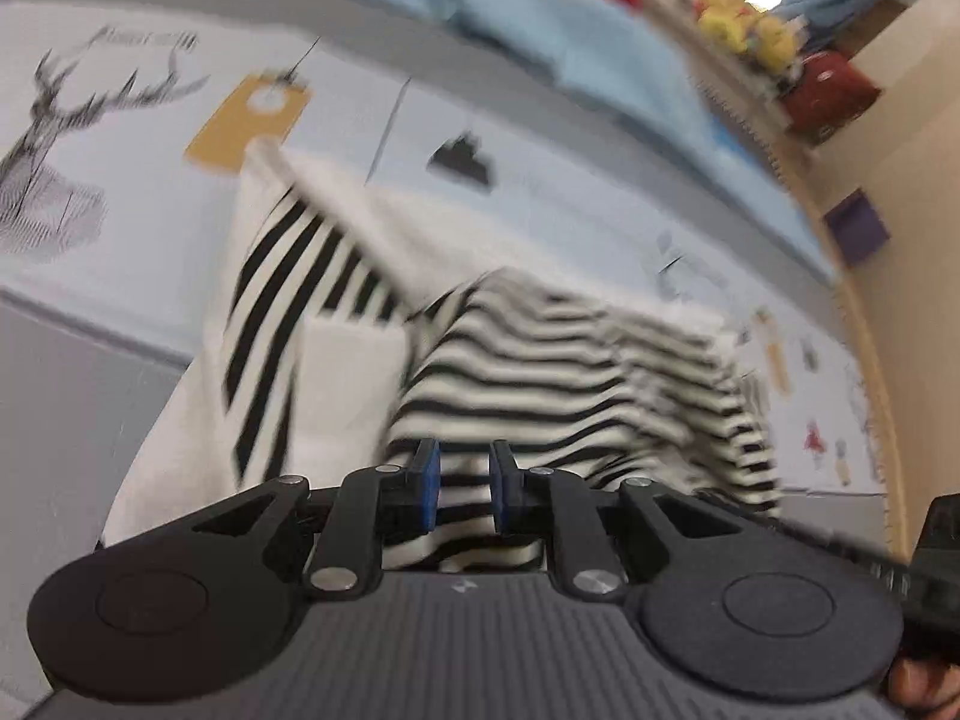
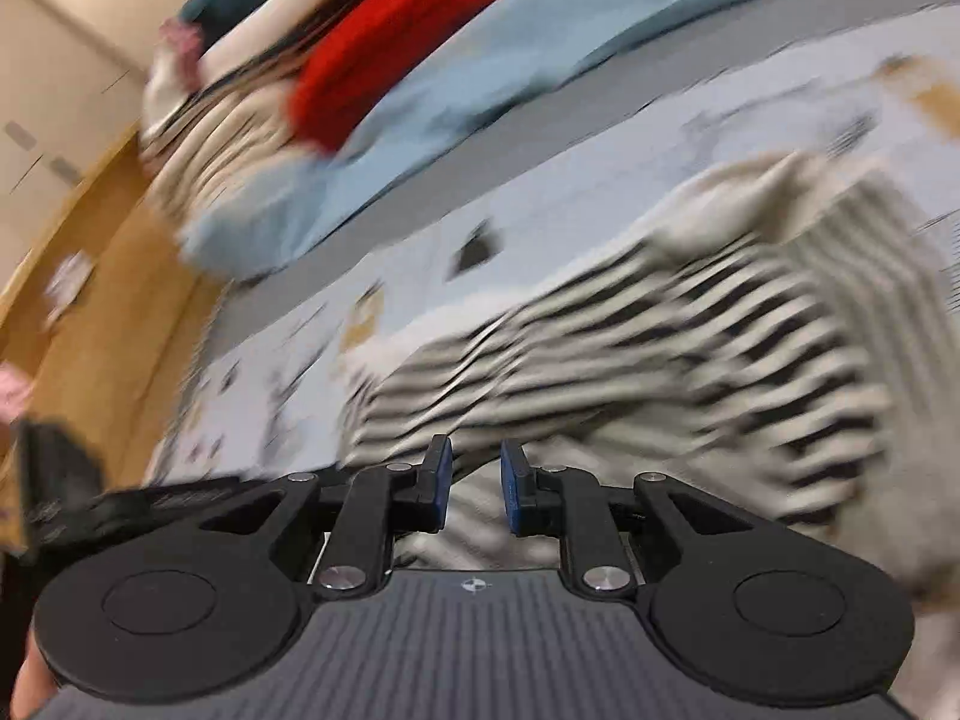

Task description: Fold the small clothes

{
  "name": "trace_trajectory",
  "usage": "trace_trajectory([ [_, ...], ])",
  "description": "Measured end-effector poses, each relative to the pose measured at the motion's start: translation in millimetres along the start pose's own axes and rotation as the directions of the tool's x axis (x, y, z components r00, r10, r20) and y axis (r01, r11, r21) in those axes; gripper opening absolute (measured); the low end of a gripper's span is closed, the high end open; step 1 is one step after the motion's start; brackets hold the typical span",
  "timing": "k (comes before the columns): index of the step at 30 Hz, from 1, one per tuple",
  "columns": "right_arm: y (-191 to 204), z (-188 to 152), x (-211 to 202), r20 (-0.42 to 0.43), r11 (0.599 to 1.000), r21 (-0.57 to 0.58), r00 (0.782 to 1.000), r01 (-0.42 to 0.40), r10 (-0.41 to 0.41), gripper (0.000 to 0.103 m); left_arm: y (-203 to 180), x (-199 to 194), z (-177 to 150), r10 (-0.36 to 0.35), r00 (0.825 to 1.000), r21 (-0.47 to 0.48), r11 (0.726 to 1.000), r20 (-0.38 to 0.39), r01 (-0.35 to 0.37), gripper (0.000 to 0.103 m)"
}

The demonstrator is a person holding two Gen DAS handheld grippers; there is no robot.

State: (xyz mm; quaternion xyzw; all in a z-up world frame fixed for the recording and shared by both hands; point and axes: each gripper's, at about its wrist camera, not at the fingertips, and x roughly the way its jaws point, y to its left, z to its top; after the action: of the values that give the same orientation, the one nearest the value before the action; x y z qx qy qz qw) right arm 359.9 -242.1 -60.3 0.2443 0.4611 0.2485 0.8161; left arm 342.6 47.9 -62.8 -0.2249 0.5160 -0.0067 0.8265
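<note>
A black-and-white striped knit garment (image 1: 558, 360) is seen lying rumpled on a pale printed bed sheet (image 1: 540, 138), directly ahead of both tools. The jaws of the left gripper (image 1: 463, 495) and the right gripper (image 2: 474, 492) are held narrowly parted, with striped cloth seen in each gap; whether it is gripped cannot be told.

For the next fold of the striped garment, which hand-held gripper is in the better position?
Probably the left hand-held gripper: its open fingers sit at the striped garment, near the raised flap. The right hand-held gripper is also open over it, but its view is too blurred to judge.
</note>
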Motion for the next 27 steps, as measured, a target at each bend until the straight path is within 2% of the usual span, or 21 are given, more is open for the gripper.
trace_trajectory([
  [2, 6, -8, 21, -0.111, 1.000, -0.019, 0.994, -0.005, 0.003, 0.022, 13, 10, -2, 0.078, 0.996, -0.019, 0.997, -0.049, -0.079, 0.016],
  [3, 6, -15, 33, -0.192, 0.999, -0.040, 0.981, 0.022, -0.029, 0.022, 18, 14, -2, 0.105, 0.992, -0.031, 0.994, -0.064, -0.107, 0.016],
  [4, 5, -22, 44, -0.266, 0.996, -0.070, 0.961, 0.064, -0.080, 0.022, 23, 13, -3, 0.127, 0.990, -0.037, 0.991, -0.067, -0.130, 0.020],
  [5, 1, -31, 54, -0.331, 0.988, -0.104, 0.933, 0.111, -0.140, 0.020, 26, 11, -3, 0.130, 0.990, -0.043, 0.990, -0.061, -0.133, 0.020],
  [6, -1, -38, 60, -0.367, 0.983, -0.126, 0.915, 0.131, -0.168, 0.020, 27, 9, -2, 0.123, 0.991, -0.052, 0.991, -0.047, -0.126, 0.020],
  [9, 3, -35, 51, -0.374, 0.984, -0.141, 0.914, 0.109, -0.155, 0.020, 19, -7, 2, 0.075, 0.997, -0.040, 0.996, 0.032, -0.074, 0.020],
  [12, 13, -23, 36, -0.359, 0.982, -0.181, 0.927, 0.050, -0.113, 0.021, 0, -21, 2, -0.010, 0.995, 0.031, 0.999, 0.103, 0.007, 0.020],
  [15, 18, -7, 5, -0.257, 0.983, -0.185, 0.965, -0.003, -0.046, 0.021, -13, -20, 0, -0.084, 0.994, 0.083, 0.994, 0.067, 0.078, 0.020],
  [16, 15, -1, -2, -0.223, 0.985, -0.172, 0.974, -0.007, -0.032, 0.021, -16, -16, -3, -0.071, 0.997, 0.095, 0.993, 0.039, 0.067, 0.022],
  [18, 3, 8, -13, -0.153, 0.986, -0.157, 0.986, 0.046, -0.071, 0.021, -14, -2, -7, 0.031, 0.999, 0.118, 0.993, -0.032, -0.027, 0.023],
  [20, -13, 15, -16, -0.104, 0.976, -0.138, 0.977, 0.170, -0.185, 0.021, -3, 13, -13, 0.140, 0.986, 0.110, 0.985, -0.096, -0.129, 0.023],
  [22, -33, 18, -14, -0.110, 0.956, -0.073, 0.951, 0.283, -0.290, 0.021, 3, 13, -11, 0.128, 0.986, 0.079, 0.990, -0.106, -0.120, 0.023],
  [24, -54, 16, -11, -0.161, 0.926, -0.023, 0.912, 0.377, -0.376, 0.020, 1, 6, -9, 0.127, 0.989, 0.083, 0.989, -0.081, -0.121, 0.023],
  [27, -57, 21, -22, -0.146, 0.934, 0.023, 0.925, 0.357, -0.350, 0.020, -3, -4, -6, 0.079, 0.997, 0.082, 0.994, -0.027, -0.076, 0.023],
])
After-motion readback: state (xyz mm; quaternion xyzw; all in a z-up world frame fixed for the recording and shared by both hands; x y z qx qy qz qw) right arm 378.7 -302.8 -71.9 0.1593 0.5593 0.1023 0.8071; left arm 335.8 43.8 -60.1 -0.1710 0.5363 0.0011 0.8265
